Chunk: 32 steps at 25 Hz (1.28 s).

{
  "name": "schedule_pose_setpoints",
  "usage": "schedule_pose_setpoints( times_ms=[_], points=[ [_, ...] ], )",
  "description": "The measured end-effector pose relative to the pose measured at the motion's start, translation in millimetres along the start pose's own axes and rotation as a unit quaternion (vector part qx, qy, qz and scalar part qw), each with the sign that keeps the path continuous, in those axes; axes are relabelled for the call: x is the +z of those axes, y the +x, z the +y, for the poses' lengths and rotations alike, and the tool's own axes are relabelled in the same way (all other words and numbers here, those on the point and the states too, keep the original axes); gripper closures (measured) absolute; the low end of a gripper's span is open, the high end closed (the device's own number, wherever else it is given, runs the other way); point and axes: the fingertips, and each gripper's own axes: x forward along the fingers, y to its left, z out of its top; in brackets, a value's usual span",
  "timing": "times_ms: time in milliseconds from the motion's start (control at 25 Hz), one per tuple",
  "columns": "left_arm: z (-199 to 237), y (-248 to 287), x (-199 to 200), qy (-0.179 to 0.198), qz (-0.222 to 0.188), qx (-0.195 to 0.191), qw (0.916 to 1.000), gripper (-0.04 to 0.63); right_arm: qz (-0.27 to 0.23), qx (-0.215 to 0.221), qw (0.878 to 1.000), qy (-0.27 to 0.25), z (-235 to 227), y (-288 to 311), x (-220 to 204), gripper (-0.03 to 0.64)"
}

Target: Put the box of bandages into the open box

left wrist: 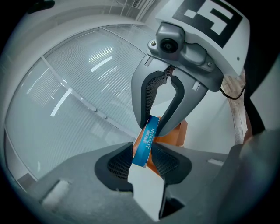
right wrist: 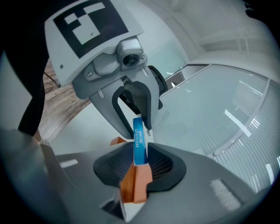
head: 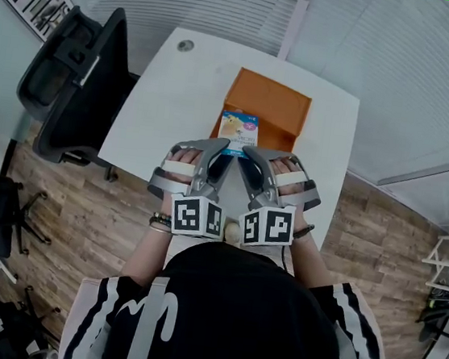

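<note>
The box of bandages (head: pixel 238 128), blue and white with a cartoon print, hangs over the near edge of the open orange box (head: pixel 270 107) on the white table (head: pixel 177 104). Both grippers pinch it from opposite sides. My left gripper (head: pixel 225 145) is shut on its left end and my right gripper (head: pixel 246 150) on its right end. In the left gripper view the blue box edge (left wrist: pixel 145 141) sits between my left gripper's (left wrist: pixel 142 153) pads, with the orange box (left wrist: pixel 177 132) behind. In the right gripper view the bandage box (right wrist: pixel 138 142) is clamped by my right gripper (right wrist: pixel 140 153) above the orange box (right wrist: pixel 135 183).
A black office chair (head: pixel 78 83) stands at the table's left side. A round cable grommet (head: pixel 186 45) sits at the table's far left corner. Frosted glass walls lie behind the table, and wood floor (head: pixel 81 222) lies around it.
</note>
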Motion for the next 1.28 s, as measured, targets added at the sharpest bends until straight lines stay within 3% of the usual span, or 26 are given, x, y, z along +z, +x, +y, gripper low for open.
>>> schedule_pose_setpoints(
  times_ms=[1280],
  points=[
    [-46,25,-23,-0.038,0.031,-0.037,0.9981,0.459,0.000,0.061,0.998,0.008,44,20,-26,0.522]
  ],
)
